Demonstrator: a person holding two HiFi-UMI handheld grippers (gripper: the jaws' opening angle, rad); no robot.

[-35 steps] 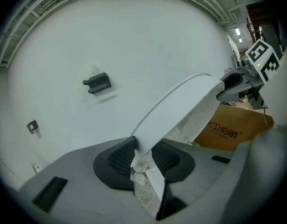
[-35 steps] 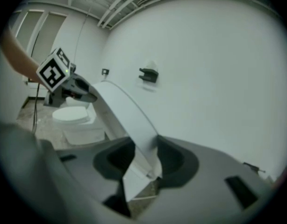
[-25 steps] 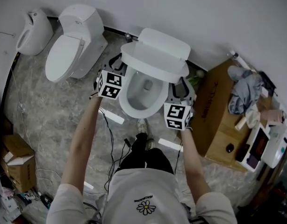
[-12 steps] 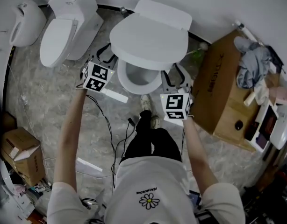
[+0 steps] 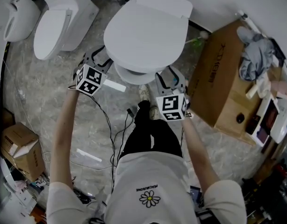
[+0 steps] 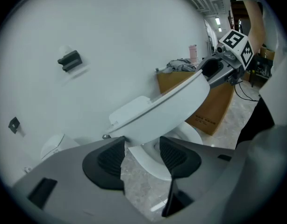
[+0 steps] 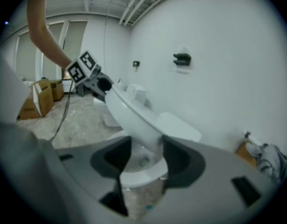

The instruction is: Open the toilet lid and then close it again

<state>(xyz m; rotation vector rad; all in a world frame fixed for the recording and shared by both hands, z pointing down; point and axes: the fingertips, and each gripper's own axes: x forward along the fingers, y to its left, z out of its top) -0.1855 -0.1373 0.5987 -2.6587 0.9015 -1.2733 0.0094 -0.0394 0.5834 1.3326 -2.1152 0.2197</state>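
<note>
The white toilet lid (image 5: 146,34) hangs tilted low over the bowl (image 5: 129,76), whose front rim still shows. My left gripper (image 5: 99,56) is at the lid's left edge and my right gripper (image 5: 168,76) at its front right edge. In the left gripper view the lid (image 6: 171,106) slants above the open left gripper (image 6: 141,150), with floor and bowl showing between the pads. In the right gripper view the lid's rim (image 7: 134,118) reaches down between the right gripper (image 7: 146,155) fingertips. Both pairs of jaws have just been opening.
A second toilet (image 5: 54,27) and a smaller white fixture (image 5: 17,17) stand to the left. A large cardboard box (image 5: 218,87) with clothes on top is close on the right. Cables (image 5: 111,125) trail over the marble floor, and another box (image 5: 17,150) sits at the left.
The lid has swung down from nearly upright to low over the bowl. Both grippers came down and toward the person beside it.
</note>
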